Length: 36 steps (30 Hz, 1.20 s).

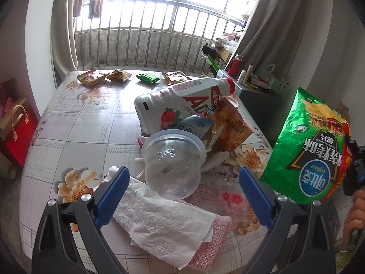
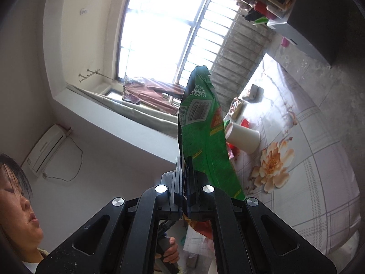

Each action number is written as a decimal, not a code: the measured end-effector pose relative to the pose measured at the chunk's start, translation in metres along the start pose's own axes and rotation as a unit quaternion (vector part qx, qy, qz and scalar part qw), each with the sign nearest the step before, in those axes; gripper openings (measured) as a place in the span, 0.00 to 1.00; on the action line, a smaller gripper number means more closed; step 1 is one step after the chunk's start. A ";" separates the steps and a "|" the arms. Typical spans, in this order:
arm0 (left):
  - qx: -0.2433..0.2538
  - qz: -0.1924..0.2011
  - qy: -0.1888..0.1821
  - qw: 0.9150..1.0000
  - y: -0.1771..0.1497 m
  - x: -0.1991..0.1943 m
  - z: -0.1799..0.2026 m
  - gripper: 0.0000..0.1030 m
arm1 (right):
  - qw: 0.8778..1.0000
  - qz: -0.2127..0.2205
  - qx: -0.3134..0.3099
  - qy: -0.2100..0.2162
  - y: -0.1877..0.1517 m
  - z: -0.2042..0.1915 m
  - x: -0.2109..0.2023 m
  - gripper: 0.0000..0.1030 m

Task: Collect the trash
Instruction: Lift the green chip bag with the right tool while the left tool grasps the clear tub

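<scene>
My left gripper (image 1: pixel 182 182) is open, its blue fingers on either side of a clear plastic cup (image 1: pixel 173 162) lying on its side on the floral table (image 1: pixel 75 123). White tissue (image 1: pixel 164 226) lies under the fingers. Behind the cup a strawberry drink bottle (image 1: pixel 182 100) rests on a blue carton and an orange snack bag (image 1: pixel 230 123). My right gripper (image 2: pixel 186 175) is shut on a green chip bag (image 2: pixel 203 132), held in the air; the bag also shows at the right of the left wrist view (image 1: pixel 308 150).
Snack wrappers (image 1: pixel 93 77) and a green packet (image 1: pixel 147 78) lie at the table's far edge, before a railing. A pink cloth (image 1: pixel 212 251) lies under the tissue. A cluttered grey cabinet (image 1: pixel 260 100) stands at the right. A white paper cup (image 2: pixel 244 137) lies on the table.
</scene>
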<state>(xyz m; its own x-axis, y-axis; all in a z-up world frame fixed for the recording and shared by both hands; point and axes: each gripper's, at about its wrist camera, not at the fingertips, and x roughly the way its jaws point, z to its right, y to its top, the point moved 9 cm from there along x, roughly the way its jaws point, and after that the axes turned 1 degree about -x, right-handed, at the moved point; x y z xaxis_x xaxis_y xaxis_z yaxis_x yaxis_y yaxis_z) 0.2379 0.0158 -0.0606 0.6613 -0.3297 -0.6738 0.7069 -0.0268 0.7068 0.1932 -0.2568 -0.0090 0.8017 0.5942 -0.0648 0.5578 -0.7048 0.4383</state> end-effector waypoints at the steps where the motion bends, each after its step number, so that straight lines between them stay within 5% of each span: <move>1: 0.005 -0.010 0.005 1.000 0.000 0.007 0.000 0.89 | 1.000 0.002 0.005 -0.001 -0.001 0.003 -0.001 0.01; 11: 0.031 -0.052 0.050 0.997 -0.006 0.046 -0.008 0.64 | 1.000 0.005 0.023 0.001 -0.002 0.014 -0.014 0.01; 16: 0.024 -0.053 0.048 0.997 -0.004 0.048 -0.012 0.64 | 1.000 -0.001 0.026 0.006 -0.005 0.014 -0.012 0.01; 21: 0.022 -0.068 0.046 0.996 -0.004 0.054 -0.017 0.75 | 1.000 0.000 0.025 0.008 -0.006 0.011 -0.015 0.02; 36: 0.017 -0.025 0.033 0.999 0.008 0.039 -0.018 0.64 | 1.000 0.005 0.023 0.006 -0.005 0.004 -0.022 0.02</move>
<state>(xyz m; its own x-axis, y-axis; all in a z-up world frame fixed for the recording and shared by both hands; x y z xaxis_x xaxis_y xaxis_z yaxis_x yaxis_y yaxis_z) 0.2739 0.0192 -0.0850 0.6417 -0.2634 -0.7203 0.7309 -0.0745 0.6784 0.1739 -0.2683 -0.0134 0.8045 0.5919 -0.0498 0.5598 -0.7275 0.3967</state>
